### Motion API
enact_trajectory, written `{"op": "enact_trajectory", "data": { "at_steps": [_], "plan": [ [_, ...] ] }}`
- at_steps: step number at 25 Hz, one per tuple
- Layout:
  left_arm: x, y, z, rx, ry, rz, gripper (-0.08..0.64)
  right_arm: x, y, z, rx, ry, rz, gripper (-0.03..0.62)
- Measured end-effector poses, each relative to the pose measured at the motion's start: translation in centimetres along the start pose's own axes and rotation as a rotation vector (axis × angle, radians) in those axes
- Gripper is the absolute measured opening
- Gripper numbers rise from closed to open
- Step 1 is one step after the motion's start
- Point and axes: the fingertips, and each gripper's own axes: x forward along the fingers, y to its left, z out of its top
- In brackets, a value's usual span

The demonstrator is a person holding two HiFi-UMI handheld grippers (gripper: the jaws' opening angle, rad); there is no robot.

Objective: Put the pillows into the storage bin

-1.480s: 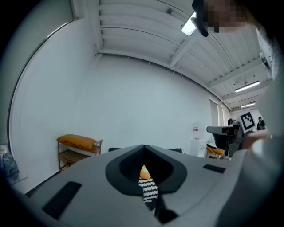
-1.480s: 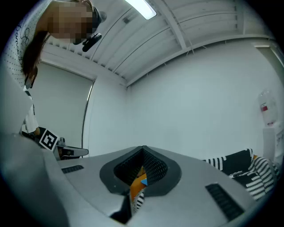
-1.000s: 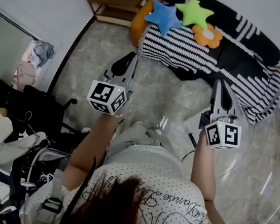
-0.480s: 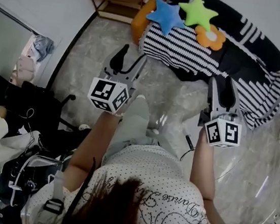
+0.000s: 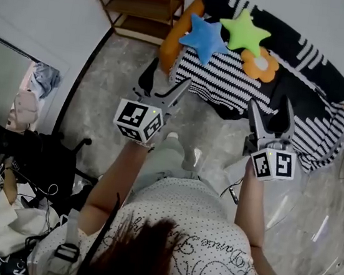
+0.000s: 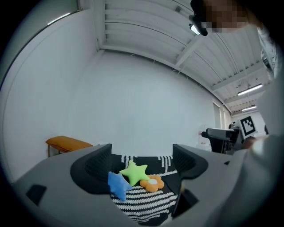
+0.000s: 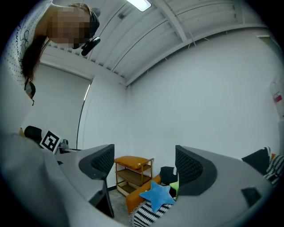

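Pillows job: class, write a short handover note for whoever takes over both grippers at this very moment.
Left gripper: its jaws have just been opening and now stand wide, with nothing between them.
Right gripper: the same, open and empty.
Both point toward the striped sofa, short of it.
The blue star pillow, green star pillow and orange flower pillow lie together on top of the sofa.
Done: no pillow picked up.
Left: grasp each pillow and put it into the storage bin, which I cannot make out here.
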Motion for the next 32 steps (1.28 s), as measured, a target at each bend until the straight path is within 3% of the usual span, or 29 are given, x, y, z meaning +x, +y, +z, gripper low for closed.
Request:
{"op": "enact_trajectory", "data": {
  "at_steps": [6,15,23,32],
  "plan": [
    [4.3,7.1,0.7,0.008,0.016,-0.027,0.417,7.2,-1.0,-0.4,-0.003,0.001,-0.044,0.426],
    [8.2,13.8,-0.9,-0.008,0.057,-0.01,0.417,11.6,-3.6,-1.8,0.001,0.033,-0.118,0.428],
    [14.6,16.3,-1.1,-0.027,0.067,0.057,0.417,18.7,-8.0,-3.8,0.074,0.056,-0.018,0.42],
    [24.4,18.3,0.7,-0.011,0.026,0.159,0.417,30.1,-15.1,-2.5,0.045,0.057,0.158,0.417]
  ]
}}
